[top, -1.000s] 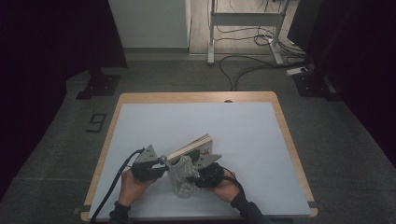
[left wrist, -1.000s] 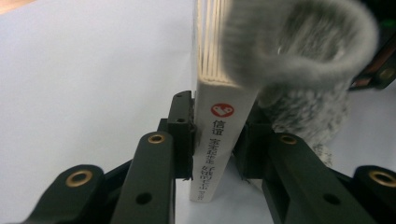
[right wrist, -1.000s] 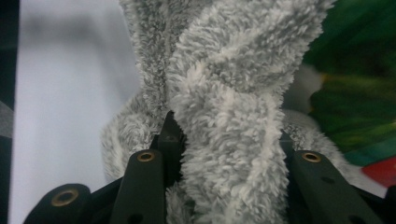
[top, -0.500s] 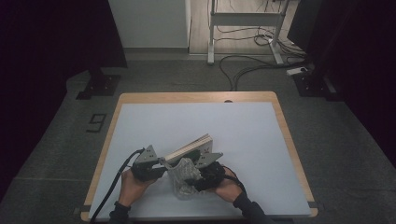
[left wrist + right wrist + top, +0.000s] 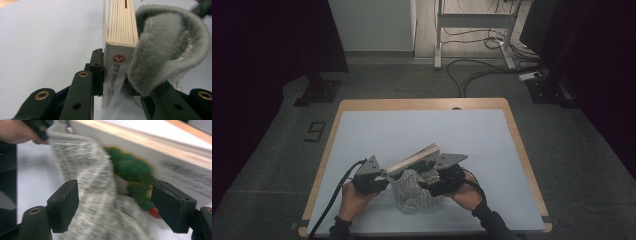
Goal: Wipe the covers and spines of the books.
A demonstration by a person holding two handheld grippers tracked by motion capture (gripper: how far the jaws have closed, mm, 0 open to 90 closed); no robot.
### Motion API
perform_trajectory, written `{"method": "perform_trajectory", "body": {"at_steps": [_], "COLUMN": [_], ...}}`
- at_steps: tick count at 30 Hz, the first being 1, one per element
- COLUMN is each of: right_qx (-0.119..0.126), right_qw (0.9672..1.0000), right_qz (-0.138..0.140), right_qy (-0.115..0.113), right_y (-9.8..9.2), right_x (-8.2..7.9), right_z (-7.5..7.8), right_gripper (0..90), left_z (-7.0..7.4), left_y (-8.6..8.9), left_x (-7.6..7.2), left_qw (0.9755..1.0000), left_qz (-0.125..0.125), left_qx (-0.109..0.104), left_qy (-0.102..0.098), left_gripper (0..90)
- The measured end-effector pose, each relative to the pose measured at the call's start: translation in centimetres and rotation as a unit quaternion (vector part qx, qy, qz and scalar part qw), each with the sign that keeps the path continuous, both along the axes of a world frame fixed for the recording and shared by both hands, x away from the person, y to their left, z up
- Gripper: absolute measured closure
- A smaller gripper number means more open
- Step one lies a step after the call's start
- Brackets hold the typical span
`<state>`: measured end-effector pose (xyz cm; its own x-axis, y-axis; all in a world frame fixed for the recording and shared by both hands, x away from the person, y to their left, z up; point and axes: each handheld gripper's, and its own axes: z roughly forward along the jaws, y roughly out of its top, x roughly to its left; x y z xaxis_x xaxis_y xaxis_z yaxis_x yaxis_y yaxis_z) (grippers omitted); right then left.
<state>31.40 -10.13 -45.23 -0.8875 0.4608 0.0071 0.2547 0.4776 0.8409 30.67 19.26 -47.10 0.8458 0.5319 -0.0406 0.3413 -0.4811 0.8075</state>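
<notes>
My left tongs [image 5: 113, 82] are clamped on the book [image 5: 117, 62] spine. My right tongs [image 5: 113, 205] have just been opening, released; the blurred grey cloth [image 5: 100, 202] seems loose between the jaws.

High cam looks down on table [image 5: 362, 130]; both gripper cams close-up, sharing book [image 5: 117, 72].

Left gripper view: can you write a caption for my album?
Left gripper pinches a book by its spine, beside a fuzzy grey cloth.

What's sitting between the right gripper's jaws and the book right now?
In the right gripper view, the grey knitted cloth hangs between the open right gripper and the book, partly covering its green cover picture; the pads press on nothing.
</notes>
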Motion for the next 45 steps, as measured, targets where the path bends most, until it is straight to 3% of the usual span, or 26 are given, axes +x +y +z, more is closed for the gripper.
{"method": "perform_trajectory", "body": {"at_steps": [5, 12, 19, 24, 27, 31, 35, 45], "right_qx": [0.002, 0.007, 0.000, 0.007, 0.020, 0.020, 0.020, 0.021], "right_qw": [0.9990, 0.9980, 0.9991, 0.9995, 0.9995, 0.9995, 0.9995, 0.9994], "right_qz": [-0.044, -0.062, -0.040, -0.028, -0.004, -0.002, -0.005, -0.010], "right_qy": [-0.007, 0.002, 0.012, 0.016, 0.024, 0.024, 0.024, 0.025], "right_y": [-2.8, -3.7, -2.0, -1.3, -1.0, -0.8, -1.1, -1.1], "right_x": [1.5, 3.4, 5.9, 6.9, 7.3, 7.1, 7.0, 7.0], "right_z": [0.4, 0.0, -1.2, -1.7, -1.9, -1.8, -1.7, -1.7], "right_gripper": [20.8, 18.6, 16.2, 16.3, 18.5, 21.3, 25.9, 28.2], "left_z": [0.0, 0.0, 0.0, 0.0, 0.0, 0.0, 0.0, 0.7], "left_y": [0.0, 0.0, 0.0, 0.0, 0.0, 0.1, 0.2, 2.9], "left_x": [0.0, 0.0, 0.0, 0.0, 0.0, 0.1, -0.1, -1.0], "left_qw": [1.0000, 1.0000, 1.0000, 1.0000, 1.0000, 1.0000, 0.9997, 0.9989], "left_qz": [0.000, 0.000, 0.000, 0.000, 0.000, 0.001, 0.009, 0.042], "left_qx": [0.000, 0.000, 0.000, -0.002, -0.002, 0.000, 0.021, 0.016], "left_qy": [0.001, 0.001, 0.001, 0.003, 0.004, 0.006, 0.002, 0.013], "left_gripper": [70.9, 70.9, 70.9, 70.8, 70.8, 70.8, 65.6, 48.3]}}
